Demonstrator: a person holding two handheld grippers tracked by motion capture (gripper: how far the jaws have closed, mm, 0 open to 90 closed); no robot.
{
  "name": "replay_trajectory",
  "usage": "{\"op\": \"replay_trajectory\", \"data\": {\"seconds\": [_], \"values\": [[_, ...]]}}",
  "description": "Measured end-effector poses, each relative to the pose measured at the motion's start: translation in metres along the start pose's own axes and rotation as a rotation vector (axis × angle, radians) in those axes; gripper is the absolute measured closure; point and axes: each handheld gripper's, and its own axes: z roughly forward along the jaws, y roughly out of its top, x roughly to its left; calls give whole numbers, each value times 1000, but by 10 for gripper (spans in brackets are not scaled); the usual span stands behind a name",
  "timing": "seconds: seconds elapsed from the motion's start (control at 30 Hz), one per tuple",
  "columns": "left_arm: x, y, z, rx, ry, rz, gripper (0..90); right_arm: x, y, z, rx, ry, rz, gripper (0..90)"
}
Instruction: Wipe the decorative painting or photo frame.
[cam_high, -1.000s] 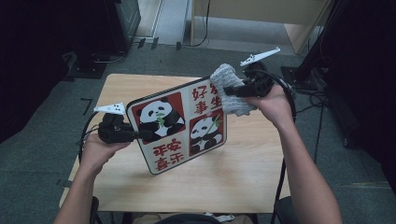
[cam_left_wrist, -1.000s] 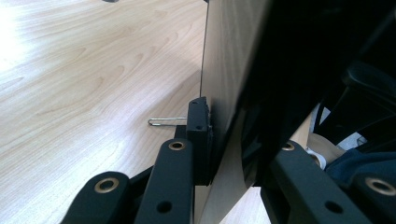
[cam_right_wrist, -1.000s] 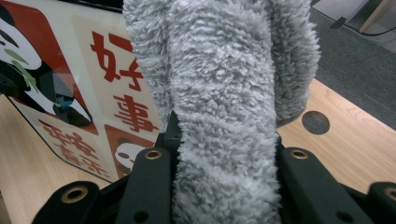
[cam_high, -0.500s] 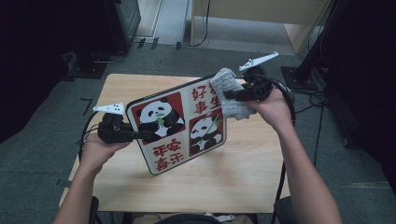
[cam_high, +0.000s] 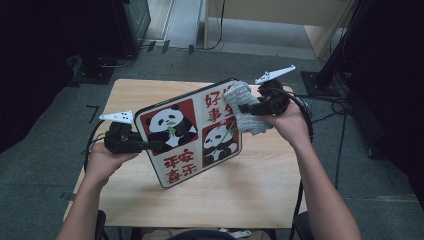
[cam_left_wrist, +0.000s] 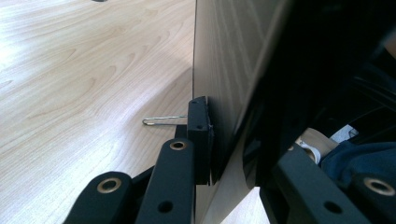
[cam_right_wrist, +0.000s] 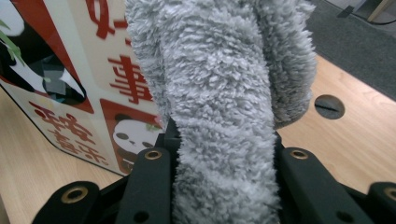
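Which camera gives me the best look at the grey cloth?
The right gripper view: the fluffy grey cloth fills its middle, clamped between the right gripper's jaws against the panda board. The high view shows the cloth small, pressed on the board's upper edge. The left gripper view looks along the board's back.

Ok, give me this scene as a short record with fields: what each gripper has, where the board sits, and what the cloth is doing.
work in hand: wiping a panda board with a cloth
left gripper: shut on the left edge of the panda board, holding it tilted up
right gripper: shut on the grey cloth
cloth position: against the board's upper right part, over the red characters
board: lower edge near the table; whether it touches cannot be told
board face: two pandas on red squares, red characters on cream
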Motion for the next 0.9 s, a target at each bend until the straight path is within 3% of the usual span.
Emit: {"op": "replay_trajectory", "data": {"seconds": [0.33, 0.9], "values": [[1, 0, 0, -1, -11, 5, 790, 5, -15, 11, 4, 0, -30, 677], [1, 0, 0, 1, -17, 10, 787, 1, -40, 25, -2, 31, -1, 674]]}}
